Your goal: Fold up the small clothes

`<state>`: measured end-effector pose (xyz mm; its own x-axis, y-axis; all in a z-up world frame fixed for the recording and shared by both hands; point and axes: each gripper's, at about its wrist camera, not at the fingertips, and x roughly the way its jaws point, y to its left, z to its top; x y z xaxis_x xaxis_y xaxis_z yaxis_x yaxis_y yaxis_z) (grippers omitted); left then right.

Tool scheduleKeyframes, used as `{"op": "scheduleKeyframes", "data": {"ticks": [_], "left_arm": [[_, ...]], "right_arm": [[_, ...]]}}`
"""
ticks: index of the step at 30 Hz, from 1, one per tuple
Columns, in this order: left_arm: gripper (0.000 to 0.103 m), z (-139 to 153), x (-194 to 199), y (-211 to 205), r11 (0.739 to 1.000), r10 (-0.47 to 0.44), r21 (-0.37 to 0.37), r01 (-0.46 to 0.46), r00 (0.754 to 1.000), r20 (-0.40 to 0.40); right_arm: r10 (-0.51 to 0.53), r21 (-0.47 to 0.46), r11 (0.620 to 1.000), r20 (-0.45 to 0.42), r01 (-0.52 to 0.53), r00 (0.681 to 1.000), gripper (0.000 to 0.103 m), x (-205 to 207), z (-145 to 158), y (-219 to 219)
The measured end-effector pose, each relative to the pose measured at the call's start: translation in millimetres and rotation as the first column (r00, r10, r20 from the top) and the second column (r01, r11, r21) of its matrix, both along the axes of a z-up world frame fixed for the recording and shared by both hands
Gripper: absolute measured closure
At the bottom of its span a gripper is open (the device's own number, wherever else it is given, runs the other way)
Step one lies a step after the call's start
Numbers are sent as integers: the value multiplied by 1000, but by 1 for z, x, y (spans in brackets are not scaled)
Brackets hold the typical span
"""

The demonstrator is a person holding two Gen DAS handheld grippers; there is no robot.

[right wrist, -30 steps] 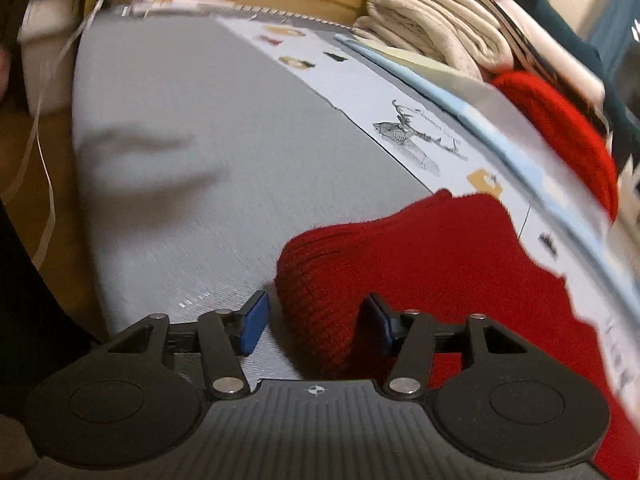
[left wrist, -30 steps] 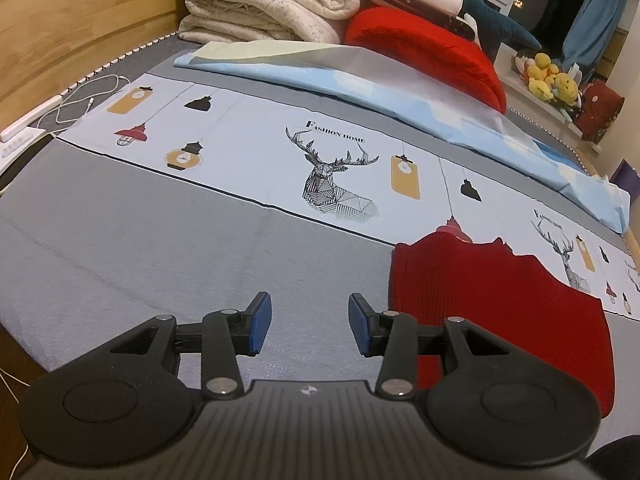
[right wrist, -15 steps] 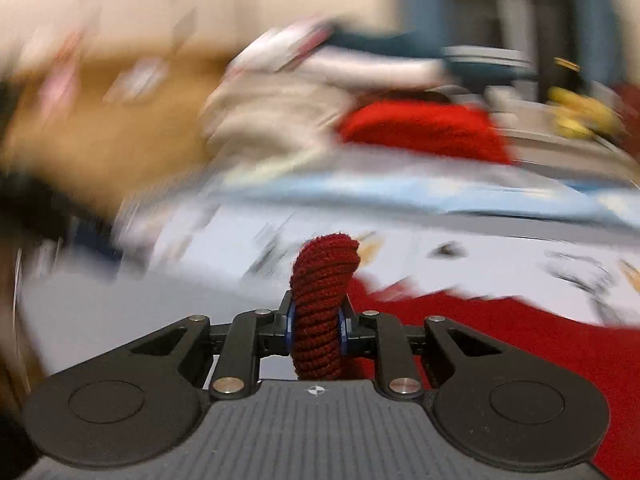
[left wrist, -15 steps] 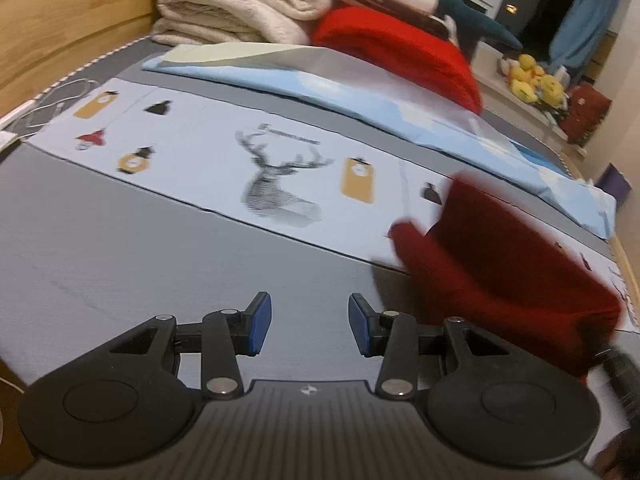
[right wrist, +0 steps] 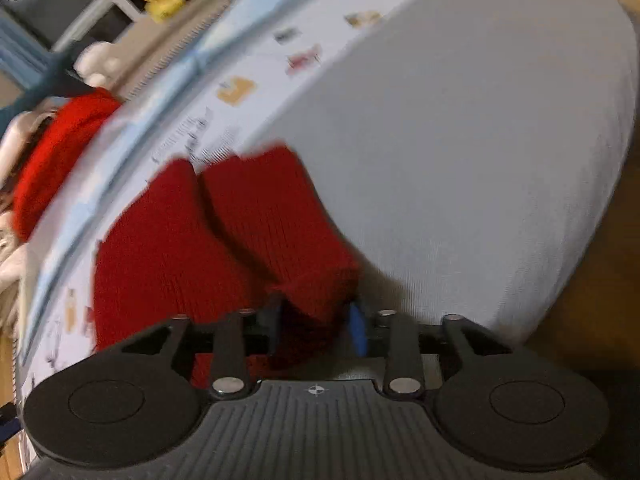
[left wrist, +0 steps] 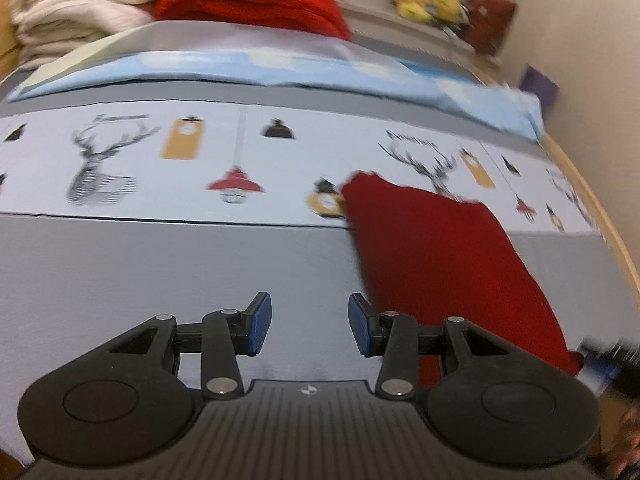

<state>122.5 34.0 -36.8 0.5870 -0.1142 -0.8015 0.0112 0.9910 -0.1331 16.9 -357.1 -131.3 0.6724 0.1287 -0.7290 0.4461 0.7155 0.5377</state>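
Red knit garment (right wrist: pixel 224 248) runs lengthwise away from the right gripper (right wrist: pixel 316 320), whose jaws have just loosened around its near fold; left gripper (left wrist: pixel 310 328) hangs open, empty, just left.

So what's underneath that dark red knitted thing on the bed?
The red knit garment lies partly on the bed's grey cover, partly on the pale lamp-and-deer printed strip. It hides the print directly beneath it.
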Motion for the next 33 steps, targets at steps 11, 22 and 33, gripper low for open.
{"op": "scheduleKeyframes", "data": {"ticks": [11,22,33], "left_arm": [[55,-27,7,-49,990,-140,-8,140,989,-54],[23,-78,60,-59,963,-99,-267,32,965,-242],[7,-140,99,-51,846,20,-485,-220,923,-383]], "right_arm": [[489,-77,871,44,-485,871,44,98,4,15],[432,-51,899,-73,-436,899,50,105,-20,0],[221,193,965,-237,-177,946,42,101,-74,-40]]}}
